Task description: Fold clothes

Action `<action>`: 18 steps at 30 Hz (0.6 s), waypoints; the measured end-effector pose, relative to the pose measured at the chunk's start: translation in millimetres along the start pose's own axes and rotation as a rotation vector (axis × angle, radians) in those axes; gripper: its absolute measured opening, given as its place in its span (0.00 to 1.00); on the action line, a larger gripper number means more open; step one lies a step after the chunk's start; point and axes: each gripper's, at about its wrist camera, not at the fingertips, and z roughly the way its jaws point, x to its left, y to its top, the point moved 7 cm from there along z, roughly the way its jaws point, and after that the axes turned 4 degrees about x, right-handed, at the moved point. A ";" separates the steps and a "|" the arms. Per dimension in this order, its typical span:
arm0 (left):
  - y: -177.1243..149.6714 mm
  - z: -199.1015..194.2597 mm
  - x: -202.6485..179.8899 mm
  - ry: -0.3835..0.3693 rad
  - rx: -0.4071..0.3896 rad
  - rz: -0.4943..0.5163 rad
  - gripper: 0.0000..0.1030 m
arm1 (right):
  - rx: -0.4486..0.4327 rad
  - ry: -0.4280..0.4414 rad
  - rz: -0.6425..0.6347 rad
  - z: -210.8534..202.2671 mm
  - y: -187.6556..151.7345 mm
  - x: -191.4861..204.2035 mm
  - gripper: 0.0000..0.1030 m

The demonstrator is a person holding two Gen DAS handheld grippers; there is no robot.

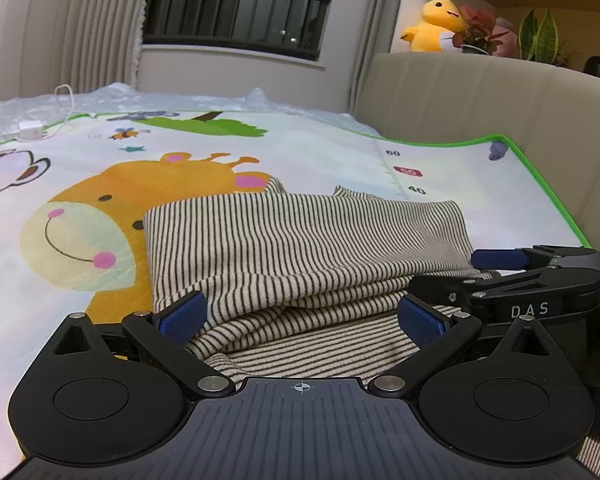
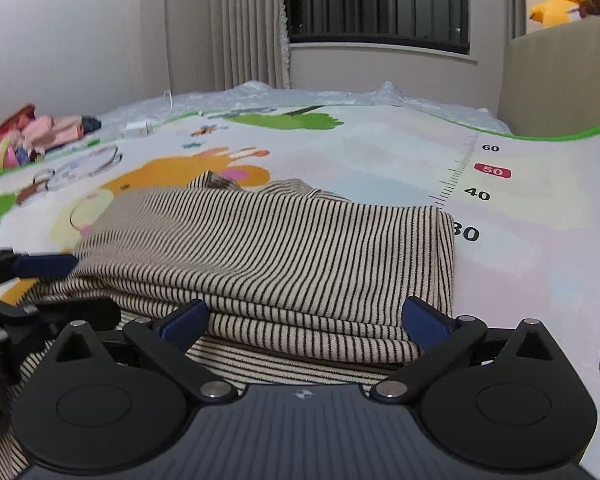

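Observation:
A beige garment with thin dark stripes (image 1: 300, 240) (image 2: 268, 248) lies folded in several layers on a cartoon play mat (image 1: 340, 160) (image 2: 520, 260). My left gripper (image 1: 302, 316) stands open at the garment's near left part, its blue pads wide apart over loose striped cloth without pressing it. My right gripper (image 2: 306, 318) is open too, at the near right part, the stacked fold edges lying between its spread pads. In the left wrist view the right gripper (image 1: 496, 276) shows at the right edge. The left gripper (image 2: 32, 276) shows at the left edge of the right wrist view.
A padded beige headboard (image 1: 480, 96) bounds the mat on the right, with a yellow plush toy (image 1: 436, 26) and plants above it. A white charger with cable (image 1: 30, 130) lies at the mat's far left. Colourful clothes (image 2: 32, 136) are piled far left. Curtains and a barred window stand behind.

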 end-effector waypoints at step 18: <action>-0.7 -1.3 0.5 -0.002 -0.008 -0.005 1.00 | -0.048 -0.015 0.036 -7.2 -2.7 -3.6 1.00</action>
